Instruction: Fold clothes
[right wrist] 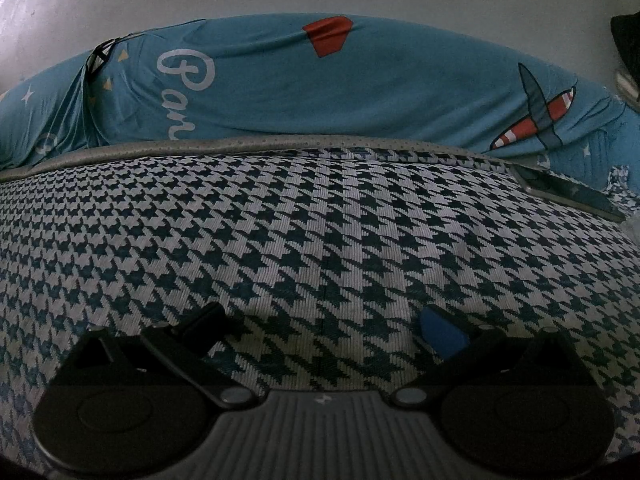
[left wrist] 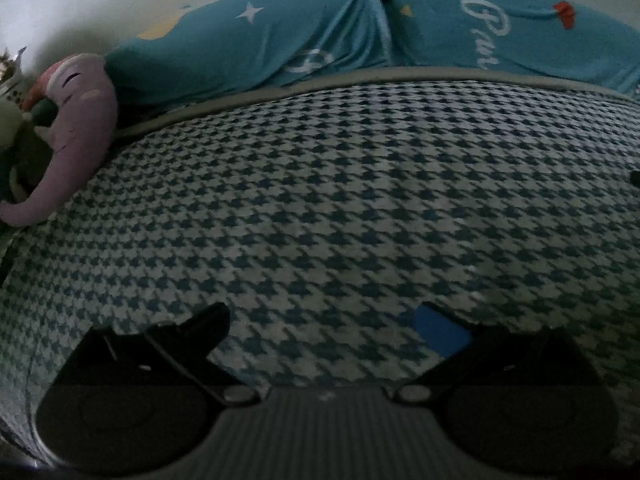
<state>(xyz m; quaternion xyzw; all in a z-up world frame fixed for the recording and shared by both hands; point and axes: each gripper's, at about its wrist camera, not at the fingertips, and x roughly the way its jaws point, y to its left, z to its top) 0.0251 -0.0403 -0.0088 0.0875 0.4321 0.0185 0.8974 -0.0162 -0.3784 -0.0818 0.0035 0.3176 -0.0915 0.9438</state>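
Houndstooth cloth [left wrist: 340,200] is spread flat beneath both claws. Left gripper [left wrist: 324,324] and right gripper [right wrist: 324,320] are held spread wide — nothing is caught between the fingers. Behind the cloth a blue pillow [right wrist: 320,92] is seen — a phone [right wrist: 568,192] at the right edge, a pink plush toy [left wrist: 76,136] at the left.

A mat [left wrist: 320,200] lay spread in front. Pillows [left wrist: 280,40] lay behind it at twelve o'clock. A plush toy [left wrist: 76,120] sat at ten o'clock, a phone [right wrist: 572,194] at two o'clock.

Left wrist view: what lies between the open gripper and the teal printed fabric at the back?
Only the houndstooth cover and its grey piped edge lie between the left gripper and the teal fabric.
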